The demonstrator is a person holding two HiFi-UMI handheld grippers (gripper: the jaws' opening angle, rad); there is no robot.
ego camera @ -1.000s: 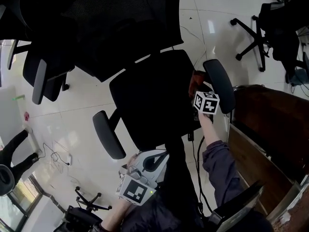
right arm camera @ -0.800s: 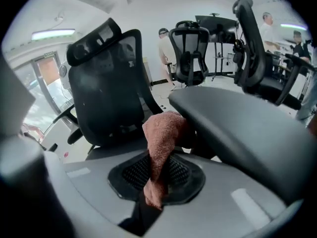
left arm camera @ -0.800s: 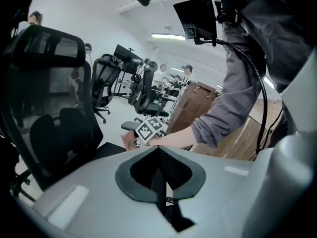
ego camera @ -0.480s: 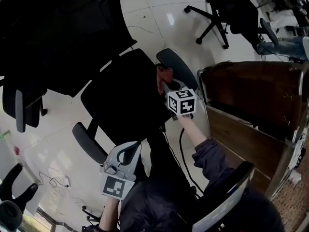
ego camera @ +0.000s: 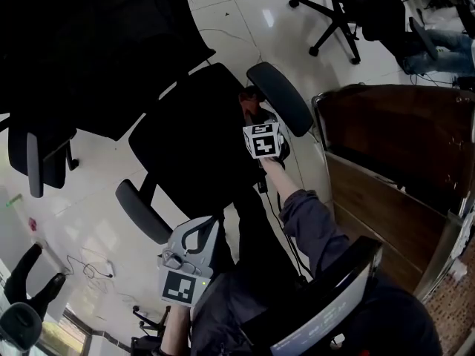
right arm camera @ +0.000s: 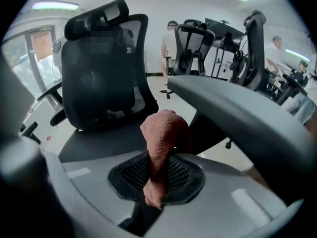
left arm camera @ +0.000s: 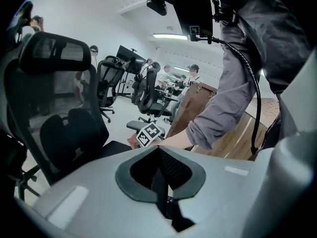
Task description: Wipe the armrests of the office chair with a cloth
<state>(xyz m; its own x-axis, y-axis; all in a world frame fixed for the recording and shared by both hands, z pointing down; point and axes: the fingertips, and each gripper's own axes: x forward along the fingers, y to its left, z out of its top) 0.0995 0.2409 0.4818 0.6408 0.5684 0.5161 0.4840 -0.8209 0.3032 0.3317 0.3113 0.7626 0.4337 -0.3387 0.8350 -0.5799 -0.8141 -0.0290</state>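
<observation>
Rust-brown terry cloth (right arm camera: pixel 163 133) stands upright at frame centre, its lower end pinched in the right gripper (right arm camera: pixel 156 178). It sits just left of the chair armrest (right arm camera: pixel 233 113), whose length slants from centre to lower right. The left gripper (left arm camera: pixel 159 182) has its jaws together on nothing.

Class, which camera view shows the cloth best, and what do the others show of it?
The right gripper view: the cloth sits large and central, clamped in the right gripper beside the armrest. The head view shows only a small reddish bit; the left gripper view, a distant sliver.
</observation>
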